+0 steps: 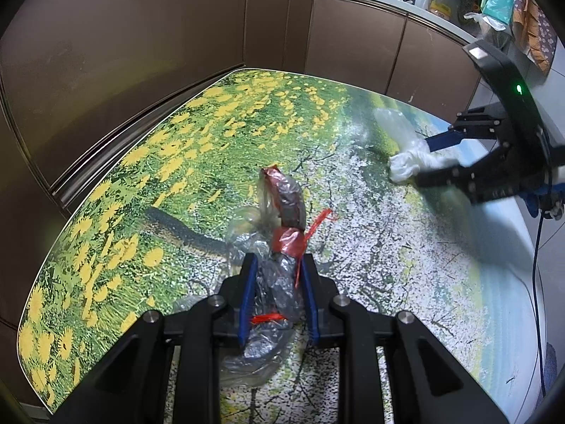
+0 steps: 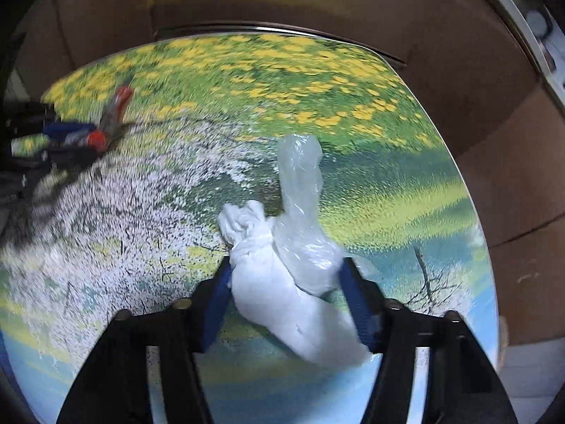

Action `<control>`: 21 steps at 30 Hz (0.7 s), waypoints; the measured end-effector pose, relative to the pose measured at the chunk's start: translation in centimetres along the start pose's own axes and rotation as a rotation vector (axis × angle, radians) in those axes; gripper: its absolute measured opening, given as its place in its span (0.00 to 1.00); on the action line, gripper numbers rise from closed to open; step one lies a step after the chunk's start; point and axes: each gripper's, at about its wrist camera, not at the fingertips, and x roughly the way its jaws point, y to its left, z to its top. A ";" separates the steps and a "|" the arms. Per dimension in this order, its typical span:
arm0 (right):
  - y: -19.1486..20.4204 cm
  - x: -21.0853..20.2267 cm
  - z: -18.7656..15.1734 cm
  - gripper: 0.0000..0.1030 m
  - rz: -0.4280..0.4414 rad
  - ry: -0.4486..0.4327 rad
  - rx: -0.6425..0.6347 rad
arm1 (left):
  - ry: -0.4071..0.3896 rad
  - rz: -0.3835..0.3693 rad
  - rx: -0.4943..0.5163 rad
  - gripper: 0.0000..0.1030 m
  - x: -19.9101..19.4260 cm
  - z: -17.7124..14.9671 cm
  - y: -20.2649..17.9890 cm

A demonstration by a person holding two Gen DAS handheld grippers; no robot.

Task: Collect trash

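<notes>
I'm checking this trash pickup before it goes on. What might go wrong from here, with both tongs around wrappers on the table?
1. The white wad and clear bag sit loosely between the right tongs; the clear bag may slip out.
2. The silver-and-red wrapper trails beyond the left tongs; its loose end may snag or drag on the table.
</notes>
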 end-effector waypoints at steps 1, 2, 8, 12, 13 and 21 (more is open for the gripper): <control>-0.4 -0.2 -0.1 0.38 0.004 -0.010 0.020 | 0.000 0.002 0.004 0.22 0.0 0.0 -0.1; -0.5 -0.4 -0.2 0.32 0.008 -0.018 0.035 | 0.000 0.006 0.008 0.19 0.0 0.0 -0.2; 0.3 -1.4 -1.2 0.10 -0.010 -0.051 0.109 | -0.007 0.024 0.010 0.11 -0.3 -0.2 -0.4; 1.3 -2.2 -2.1 0.09 -0.019 -0.070 0.147 | -0.015 0.031 0.014 0.11 -0.9 -0.8 -0.7; 1.5 -2.6 -2.4 0.09 -0.019 -0.079 0.156 | -0.014 0.030 0.015 0.10 -1.1 -1.0 -0.8; 1.1 -3.5 -2.0 0.11 -0.067 -0.097 0.194 | -0.015 0.014 -0.020 0.10 -1.5 -1.4 -0.7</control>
